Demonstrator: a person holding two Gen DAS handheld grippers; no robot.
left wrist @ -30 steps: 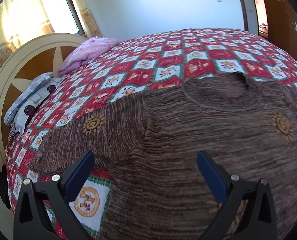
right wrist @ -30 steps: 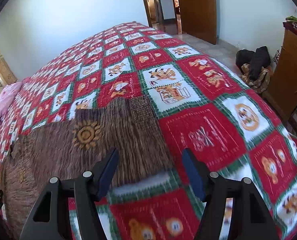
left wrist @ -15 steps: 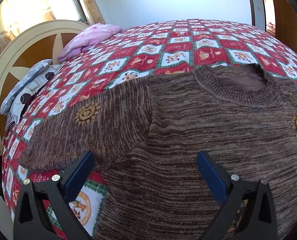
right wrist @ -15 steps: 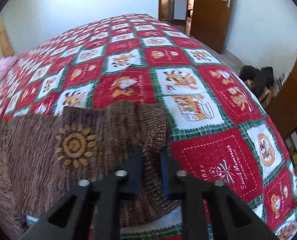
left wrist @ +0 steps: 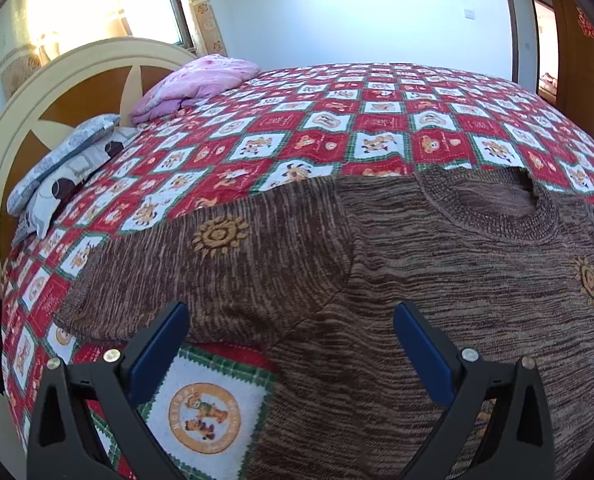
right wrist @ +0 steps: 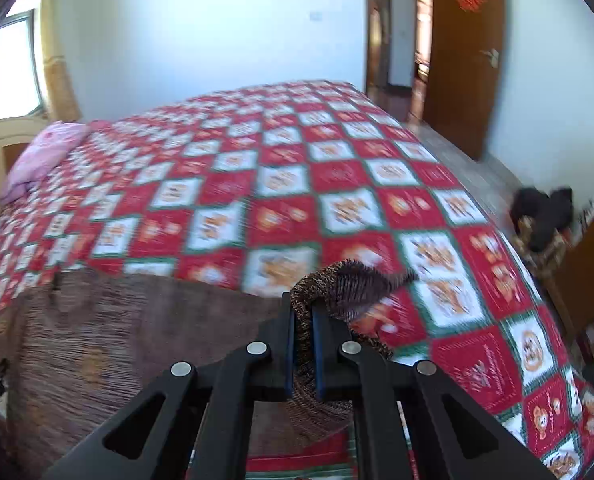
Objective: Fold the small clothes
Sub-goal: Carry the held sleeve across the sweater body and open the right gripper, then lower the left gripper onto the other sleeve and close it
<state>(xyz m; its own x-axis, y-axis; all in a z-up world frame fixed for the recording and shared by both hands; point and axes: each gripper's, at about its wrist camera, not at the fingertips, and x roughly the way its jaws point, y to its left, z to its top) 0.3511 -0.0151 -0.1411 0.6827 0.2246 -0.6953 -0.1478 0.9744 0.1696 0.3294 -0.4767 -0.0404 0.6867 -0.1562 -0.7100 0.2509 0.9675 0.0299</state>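
You have two tools in play: the left tool (left wrist: 291, 316) and the right tool (right wrist: 303, 312), one in each hand. There is one sweater (left wrist: 437, 280) on one bed (left wrist: 377, 120). On the sweater you can count two sun motifs in the left view, one on the sleeve (left wrist: 219, 234) and one near the right edge (left wrist: 589, 280). By the one headboard (left wrist: 29, 108) you have one pink quilt (left wrist: 201, 80) and one grey pillow (left wrist: 63, 156). One window (left wrist: 153, 0) shows, and one door (right wrist: 467, 52). One dark heap (right wrist: 541, 216) sits on the floor.
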